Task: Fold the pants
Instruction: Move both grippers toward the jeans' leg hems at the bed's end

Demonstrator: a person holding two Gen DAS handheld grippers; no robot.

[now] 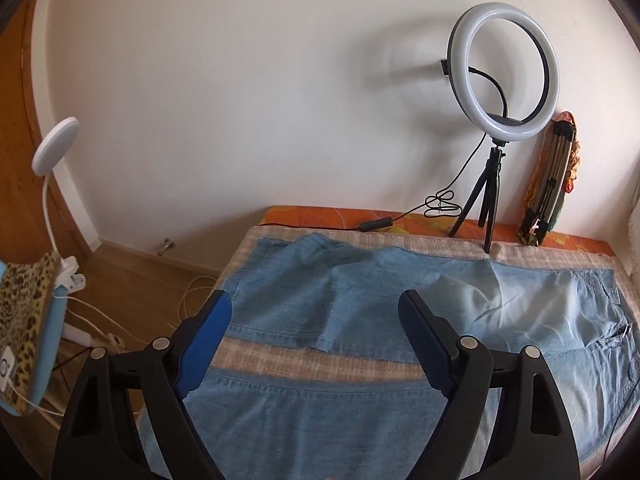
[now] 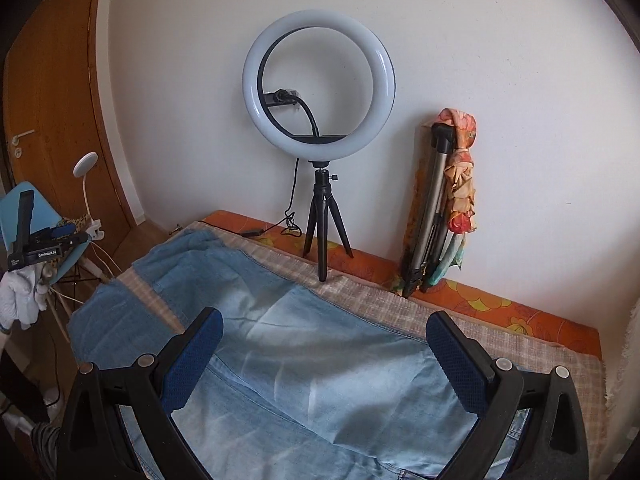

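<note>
Both the left gripper (image 1: 316,304) and right gripper (image 2: 324,320) gape empty above limp, light denim pants (image 1: 360,280), best pinched at hems, lower frame.

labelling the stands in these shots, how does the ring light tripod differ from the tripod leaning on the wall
The ring light tripod is black, short, and stands upright with its legs spread on the bed edge, carrying the lit ring light. The folded tripod is silver-grey, taller, legs closed, tilted against the wall, with a floral cloth draped over it and no light. Both sit at the far edge by the white wall.
</note>
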